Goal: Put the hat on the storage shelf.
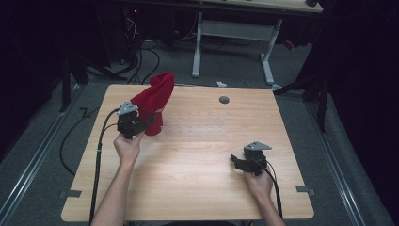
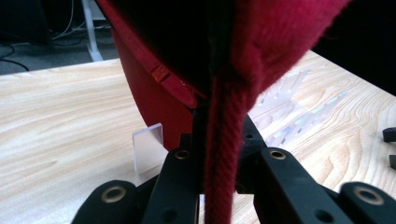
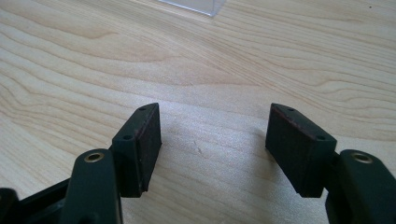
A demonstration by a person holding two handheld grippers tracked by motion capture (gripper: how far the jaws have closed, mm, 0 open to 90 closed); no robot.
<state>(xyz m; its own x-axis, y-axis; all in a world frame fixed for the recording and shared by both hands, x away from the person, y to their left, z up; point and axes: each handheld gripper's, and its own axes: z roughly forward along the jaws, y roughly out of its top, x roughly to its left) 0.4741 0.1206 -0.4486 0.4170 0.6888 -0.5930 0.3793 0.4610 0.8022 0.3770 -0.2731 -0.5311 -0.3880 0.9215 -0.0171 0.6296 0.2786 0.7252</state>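
A red knit hat (image 1: pixel 156 96) stands raised over the table's far left, its crown pointing up. My left gripper (image 1: pixel 149 120) is shut on the hat's lower edge. In the left gripper view a thick fold of the red knit (image 2: pixel 224 154) runs down between the black jaws of the left gripper (image 2: pixel 219 122), and the hat's inside hangs above it. My right gripper (image 1: pixel 236 163) hovers low over the table's right half. It is open, and only bare wood lies between the two pads of the right gripper (image 3: pixel 215 140).
A small clear plastic piece (image 2: pixel 148 148) stands on the wooden table (image 1: pixel 197 188) just beneath the hat. The edge of a clear plastic piece (image 3: pixel 194 5) lies ahead of the right jaws. A grey grommet (image 1: pixel 224 100) sits near the far edge. Cables trail off the left side.
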